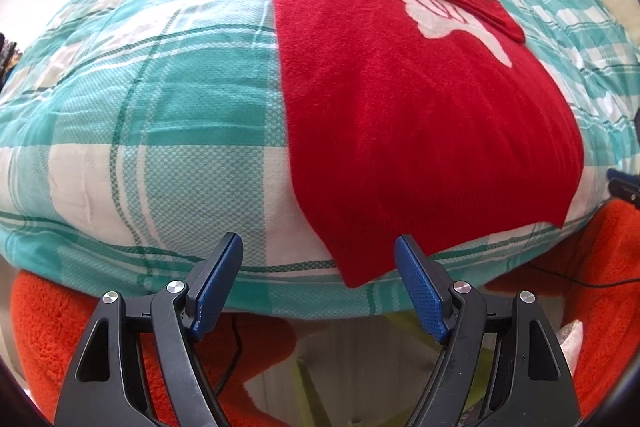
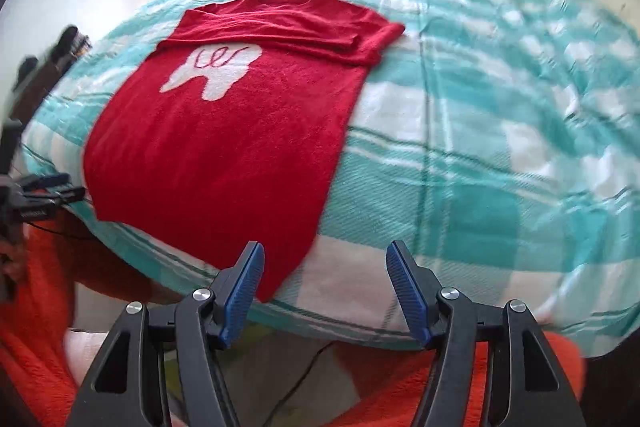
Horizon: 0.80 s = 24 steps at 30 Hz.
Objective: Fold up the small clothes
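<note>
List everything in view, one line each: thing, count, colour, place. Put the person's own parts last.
sweater: one, red with a white tooth design, flat on the bed, sleeves folded across the chest, hem at the near edge
bedspread: one, teal and white plaid, covering the bed
fleece: orange, below the bed's near edge
cable: one, dark, below the bed edge
left gripper: one, black with blue pads, open, over the near left hem corner
right gripper: one, black with blue pads, open, empty, by the right hem corner
</note>
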Available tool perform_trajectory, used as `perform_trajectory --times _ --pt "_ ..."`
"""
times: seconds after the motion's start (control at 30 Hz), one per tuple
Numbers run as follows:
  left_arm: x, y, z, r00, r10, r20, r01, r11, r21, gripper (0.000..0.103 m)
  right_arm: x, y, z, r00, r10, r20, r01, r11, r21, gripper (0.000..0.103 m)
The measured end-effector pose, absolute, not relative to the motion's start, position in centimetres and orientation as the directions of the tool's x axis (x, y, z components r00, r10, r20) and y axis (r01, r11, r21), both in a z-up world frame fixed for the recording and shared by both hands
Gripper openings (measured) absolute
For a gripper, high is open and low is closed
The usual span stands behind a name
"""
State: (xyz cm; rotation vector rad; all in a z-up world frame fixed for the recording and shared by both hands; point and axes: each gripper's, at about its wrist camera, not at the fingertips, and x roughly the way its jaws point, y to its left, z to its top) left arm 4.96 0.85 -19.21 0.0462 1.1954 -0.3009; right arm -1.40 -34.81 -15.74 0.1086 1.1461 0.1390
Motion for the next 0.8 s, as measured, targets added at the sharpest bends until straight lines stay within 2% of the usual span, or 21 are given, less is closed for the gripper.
perform_trajectory --times 0.03,0.1,0.2,0.27,0.3,0.33,0.37,0.4,0.43,0.6,0.73,0.8 --pt "5.1 0.7 -19.4 0.316 -0.234 -0.919 0.266 0.952 -0.150 0.080 -1.1 -35.7 -17.1 0.346 0.260 -0.902 -0.042 0.964 0.262 0.064" --pt "5.5 0.2 -20.0 0.278 -0.280 -0.919 0.289 0.937 -0.198 0.080 -0.6 -36.3 -19.7 0.243 0.378 -0.893 -0.048 0.925 0.378 0.063" --pt "6.5 -0.6 -21.3 0.224 -0.293 -0.929 0.285 0.932 -0.225 0.079 0.5 -35.6 -22.2 0.145 0.463 -0.875 -0.076 0.887 0.456 0.063" --pt "6.9 -0.9 -21.7 0.210 -0.301 -0.930 0.267 0.933 -0.241 0.078 1.5 -34.8 -23.2 0.141 0.479 -0.866 -0.100 0.878 0.469 0.063" --pt "7.1 -0.9 -21.8 0.209 -0.306 -0.929 0.257 0.934 -0.249 0.078 1.9 -34.5 -23.9 0.128 0.513 -0.849 -0.094 0.858 0.505 0.062" --pt "7.2 -0.8 -21.8 0.207 -0.314 -0.927 0.249 0.933 -0.261 0.074 2.2 -34.3 -24.6 0.115 0.547 -0.829 -0.079 0.837 0.541 0.054" --pt "7.1 -0.6 -21.7 0.201 -0.335 -0.921 0.247 0.927 -0.283 0.051 2.3 -34.3 -25.0 0.111 0.567 -0.816 -0.067 0.824 0.563 0.045" --pt "7.1 -0.5 -21.7 0.180 -0.356 -0.917 0.247 0.919 -0.309 0.033 2.2 -34.4 -25.1 0.117 0.572 -0.812 -0.056 0.820 0.569 0.014" --pt "7.0 -0.3 -21.8 0.156 -0.377 -0.913 0.241 0.911 -0.335 0.005 1.9 -34.7 -24.8 0.130 0.573 -0.809 -0.044 0.819 0.573 0.005" --pt "5.7 1.2 -19.0 0.147 -0.488 -0.861 0.233 0.863 -0.449 0.003 -0.2 -35.7 -21.3 0.197 0.658 -0.727 -0.055 0.748 0.662 0.005" --pt "6.9 2.9 -14.6 0.168 -0.653 -0.739 0.195 0.757 -0.624 0.003 -0.1 -37.3 -18.4 0.311 0.760 -0.571 -0.047 0.612 0.789 0.005" --pt "9.6 3.1 -12.3 0.213 -0.685 -0.697 0.194 0.729 -0.657 0.003 1.5 -38.6 -17.4 0.388 0.788 -0.478 -0.046 0.535 0.844 0.005"
